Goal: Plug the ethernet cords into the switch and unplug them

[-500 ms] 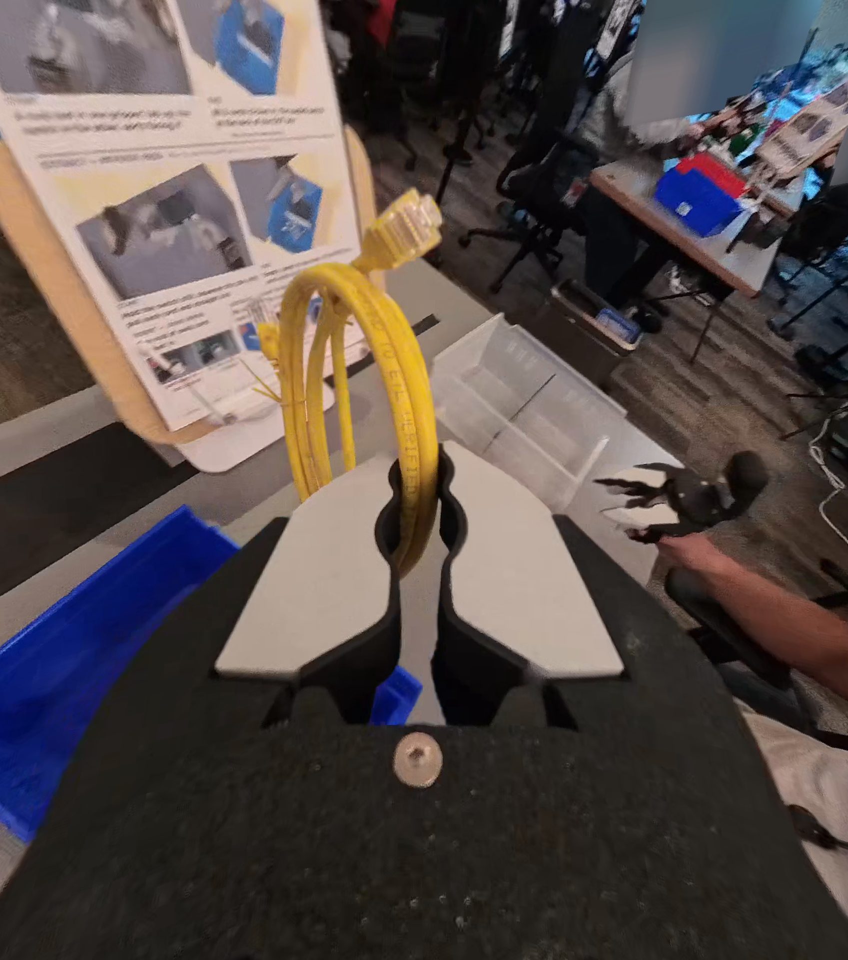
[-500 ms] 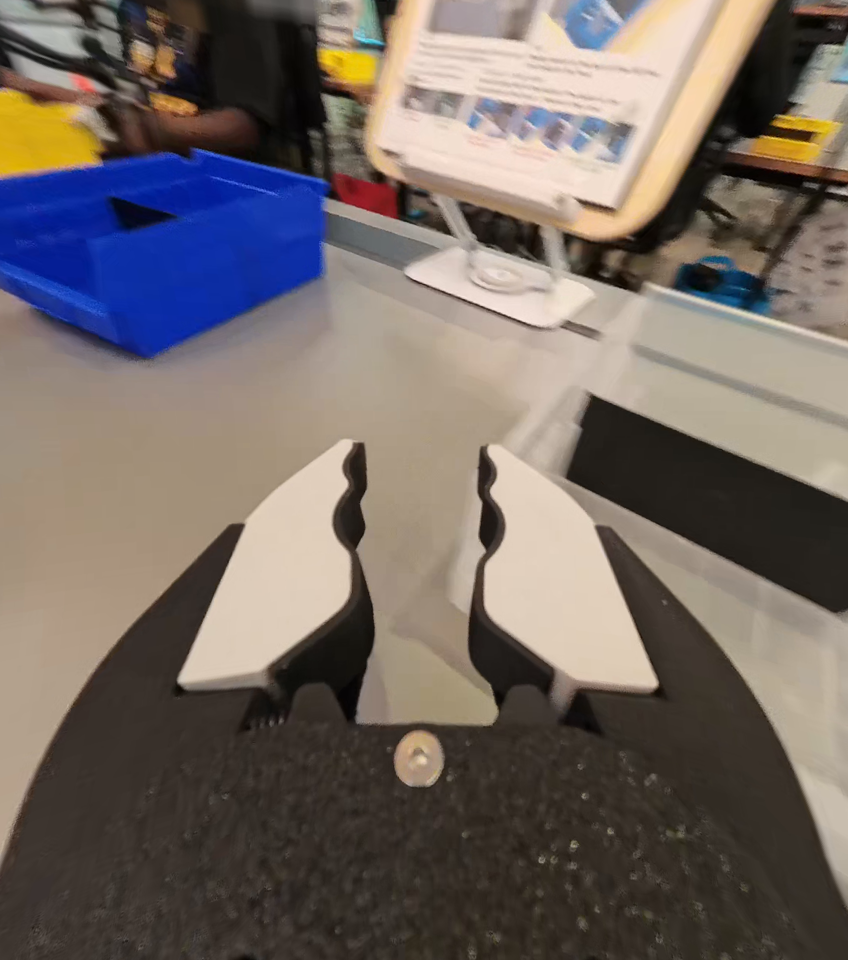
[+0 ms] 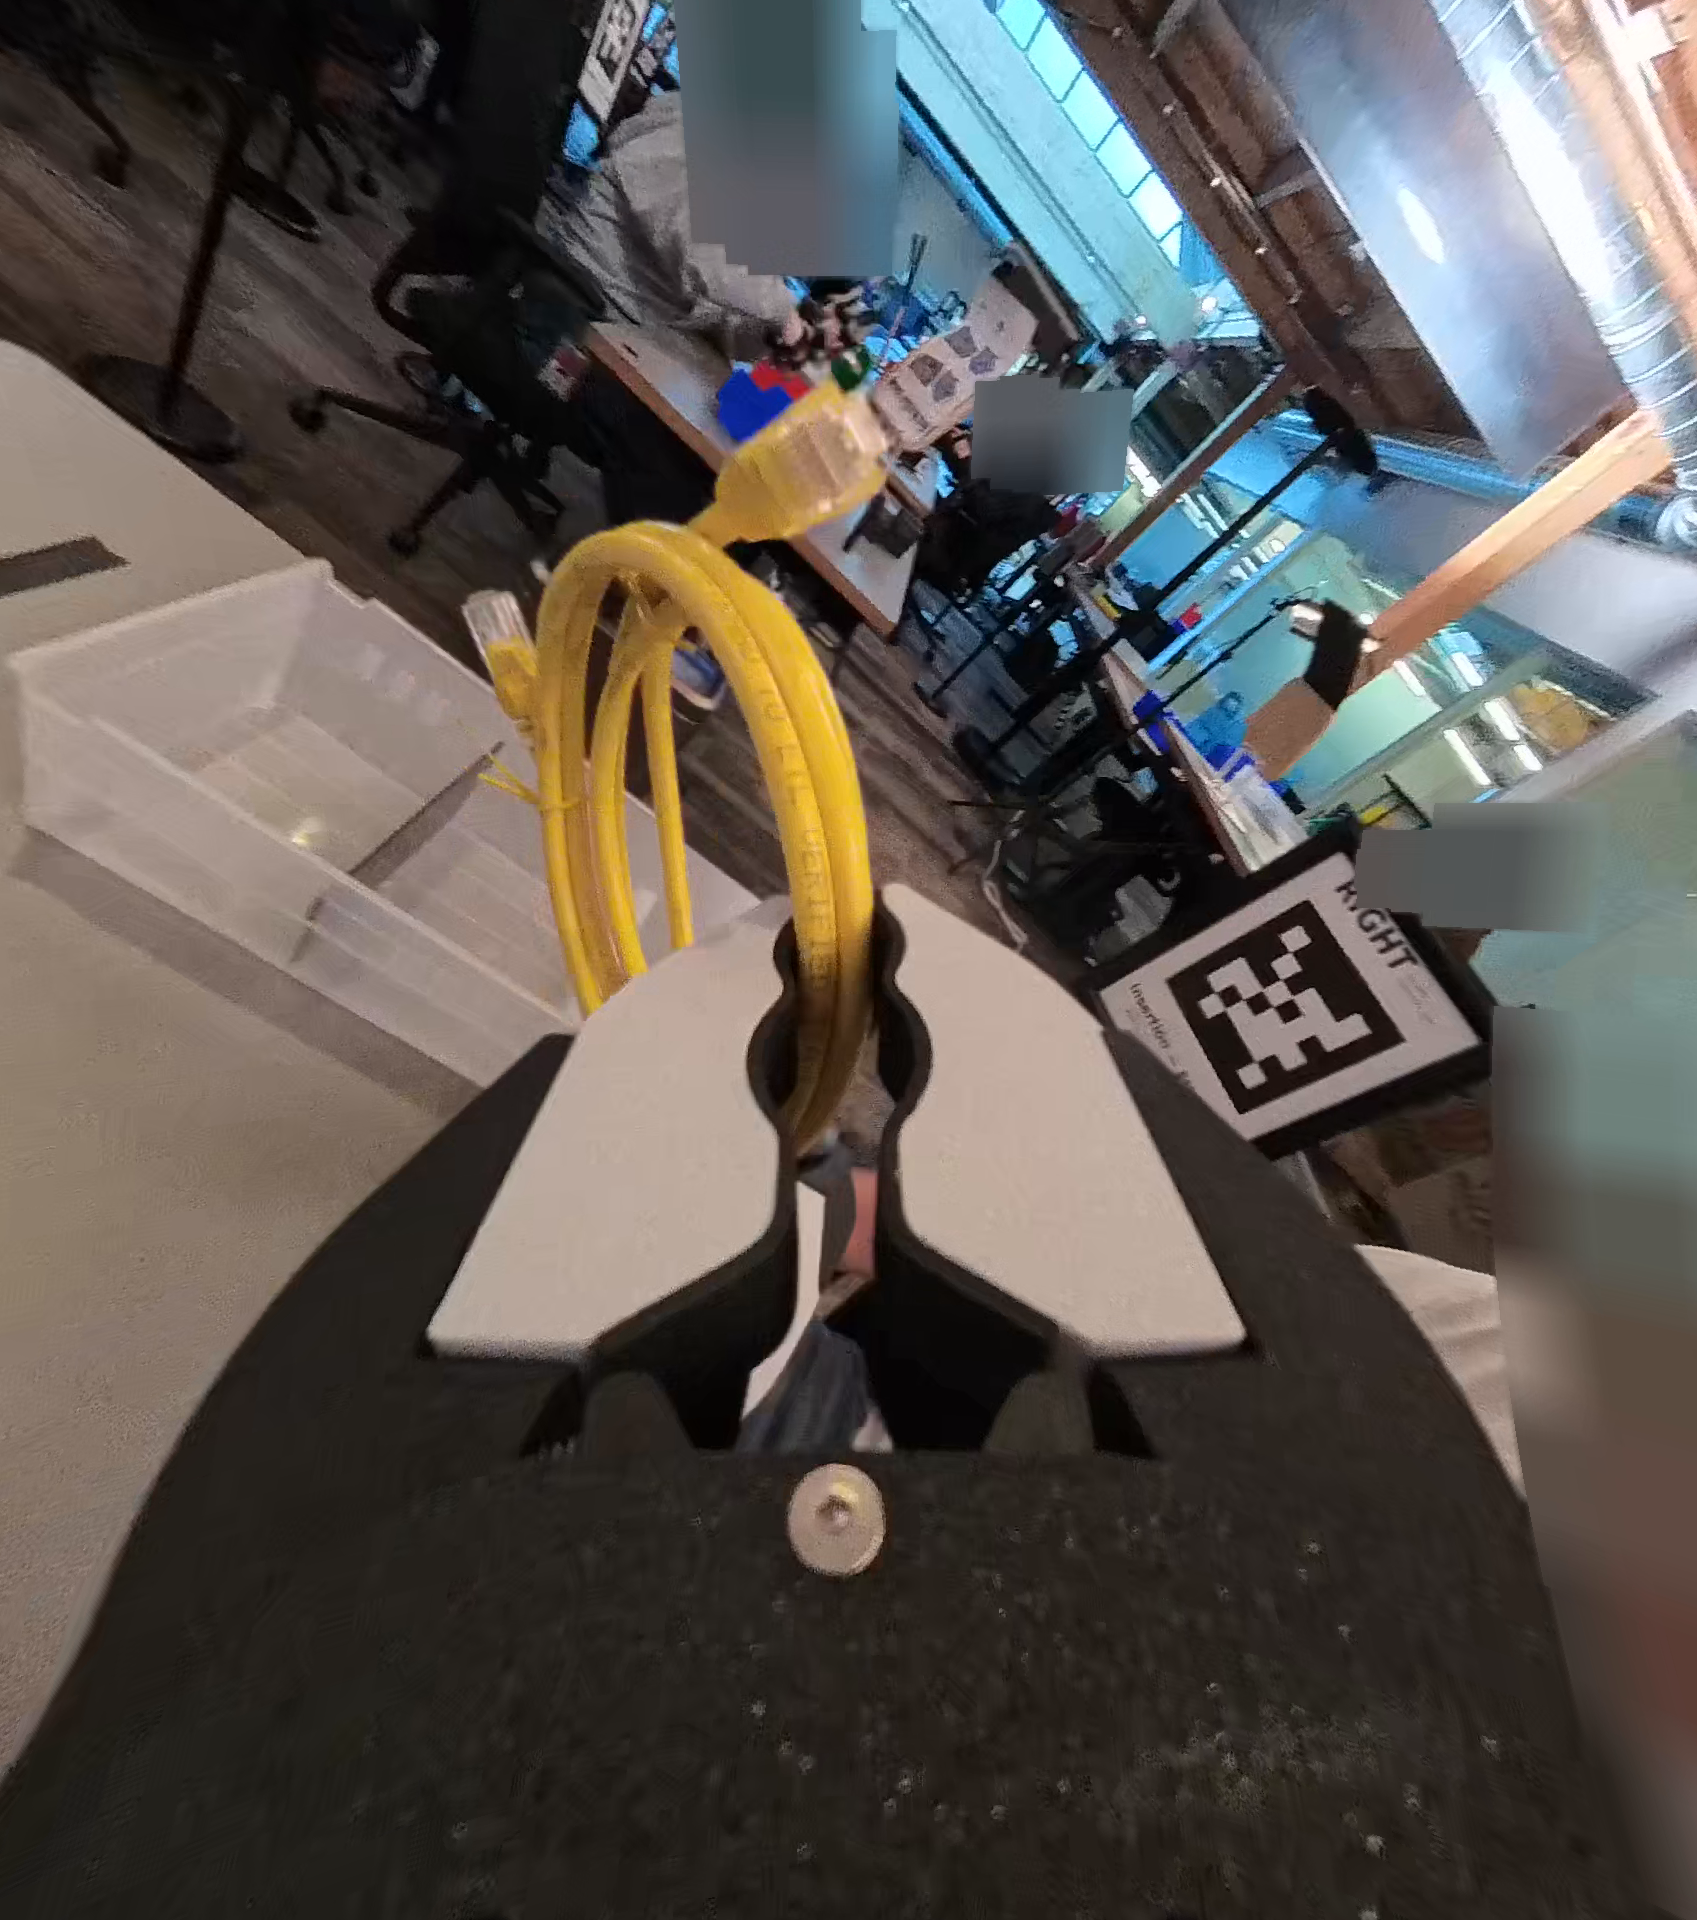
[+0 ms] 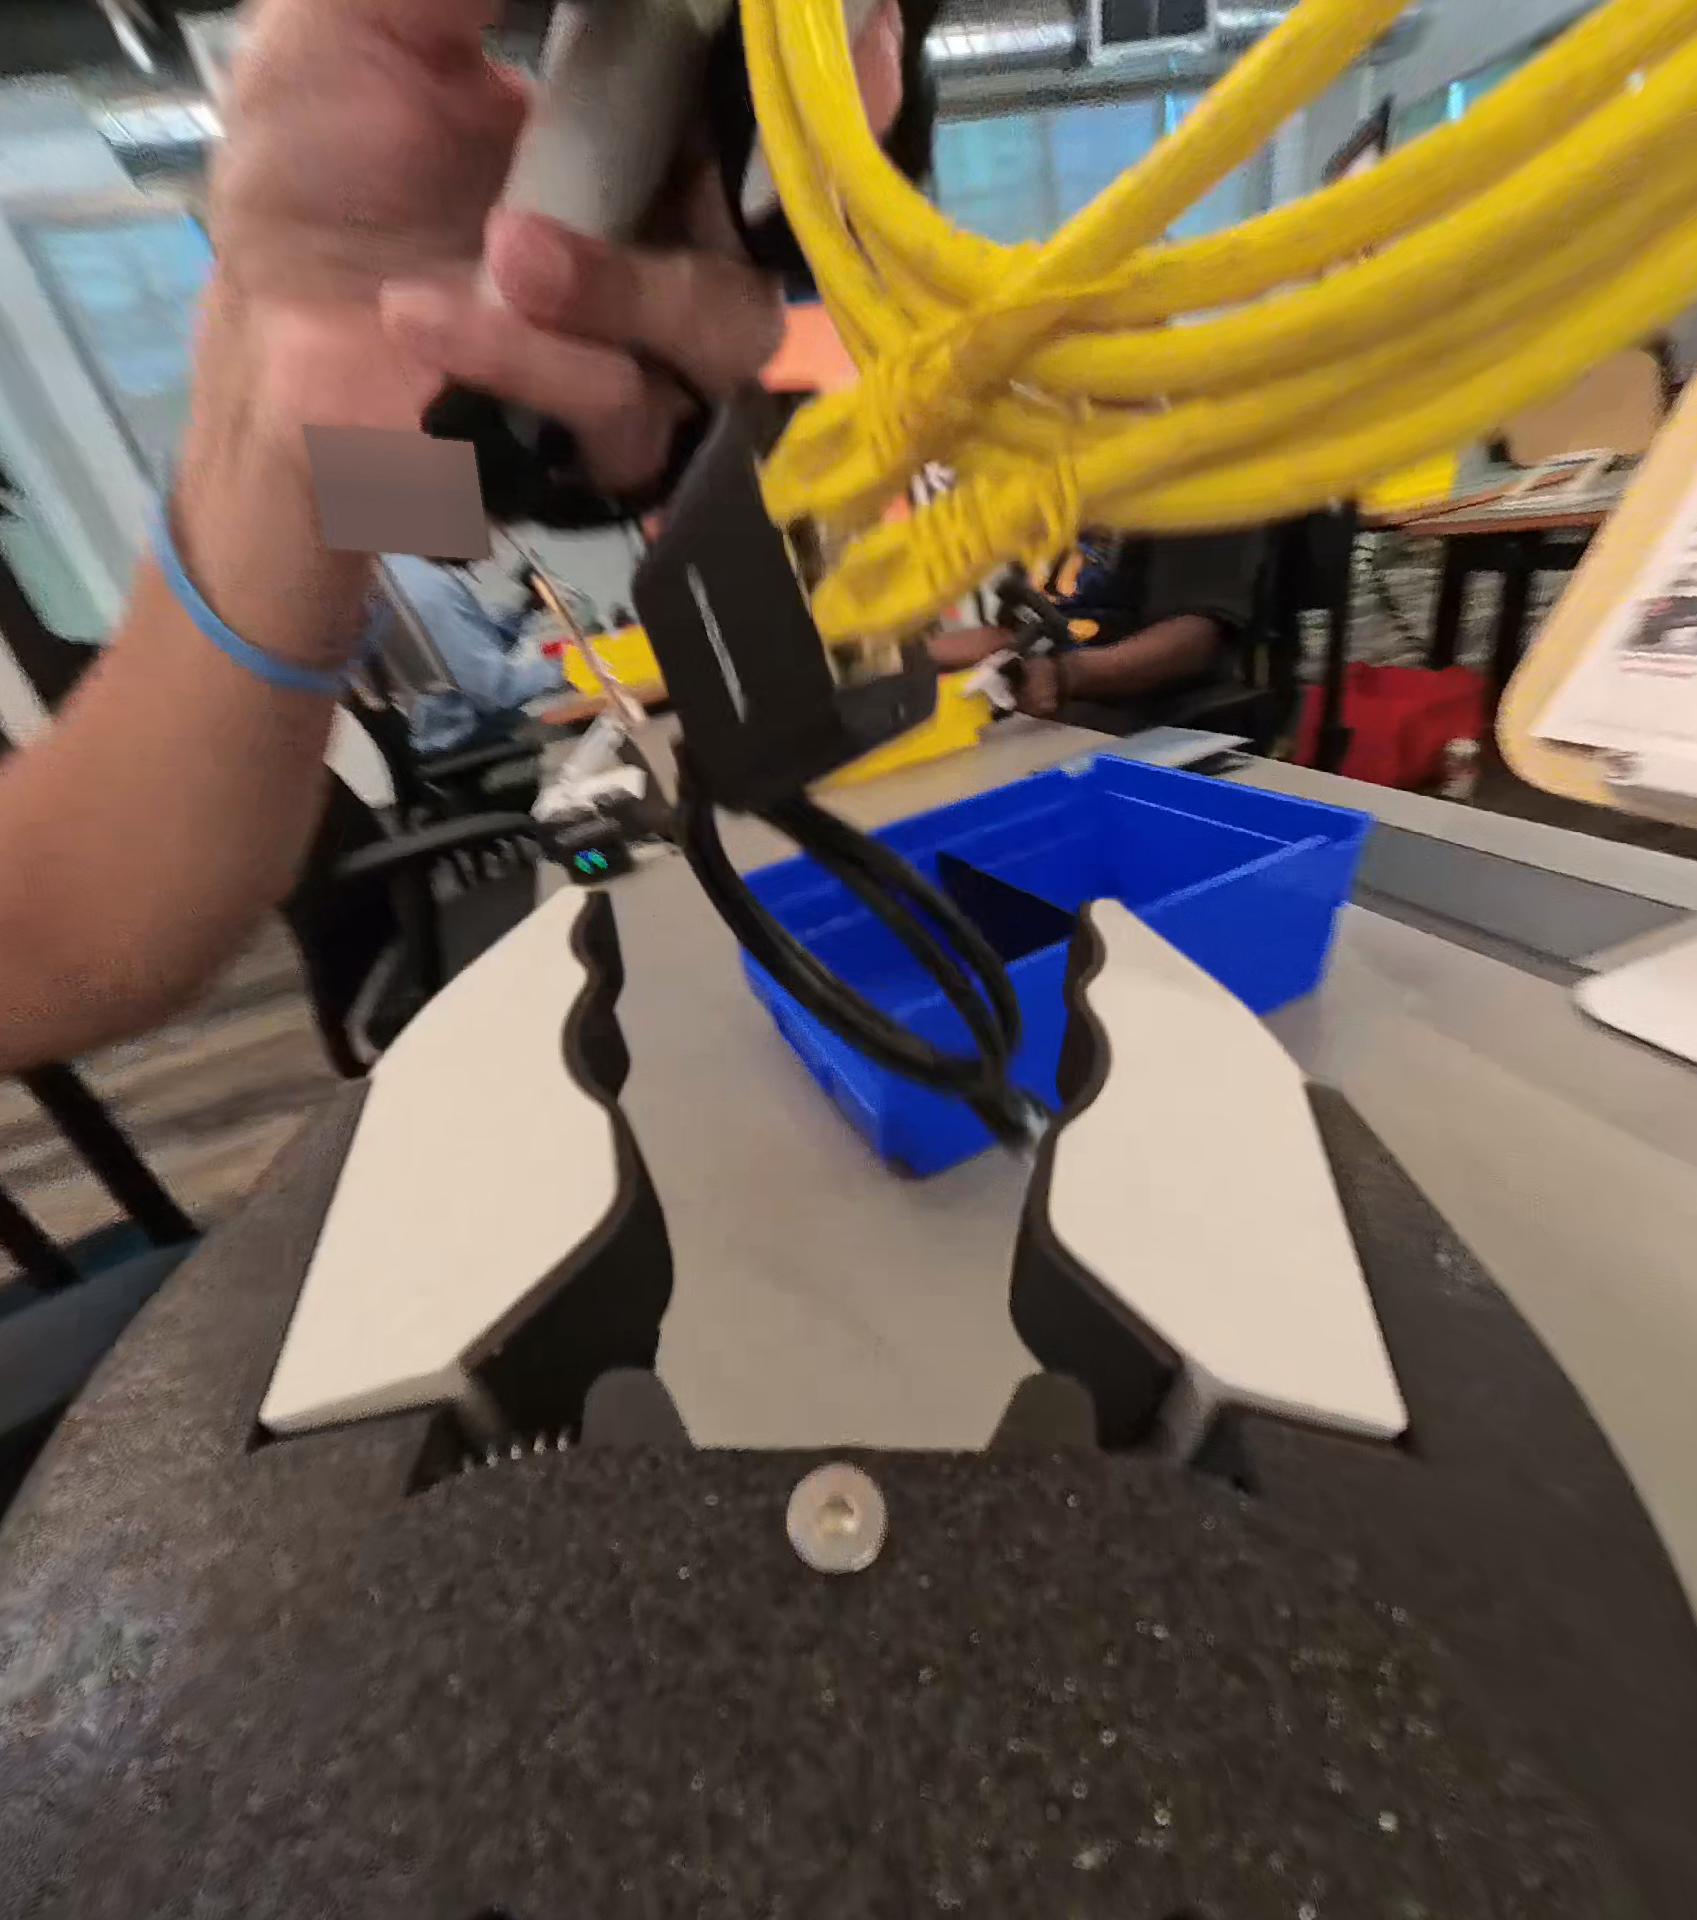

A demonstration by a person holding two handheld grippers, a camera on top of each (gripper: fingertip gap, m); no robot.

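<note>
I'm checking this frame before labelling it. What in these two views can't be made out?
- Black switch box, right wrist view: motion blur, and its port face is turned away behind yellow plugs; whether they are seated is unclear.
- Left gripper, left wrist view: the coiled yellow ethernet cord it clamps disappears below the pads.
- Blue plastic bin, right wrist view: partly covered by the open right gripper and a black cable loop.

Lettered marker card [image 3: 1285,1003], printed yellow cord [image 3: 813,831], instruction sheet [image 4: 1696,582]

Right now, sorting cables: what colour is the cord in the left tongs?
Yellow cord; the left wrist view shows it best.
</note>
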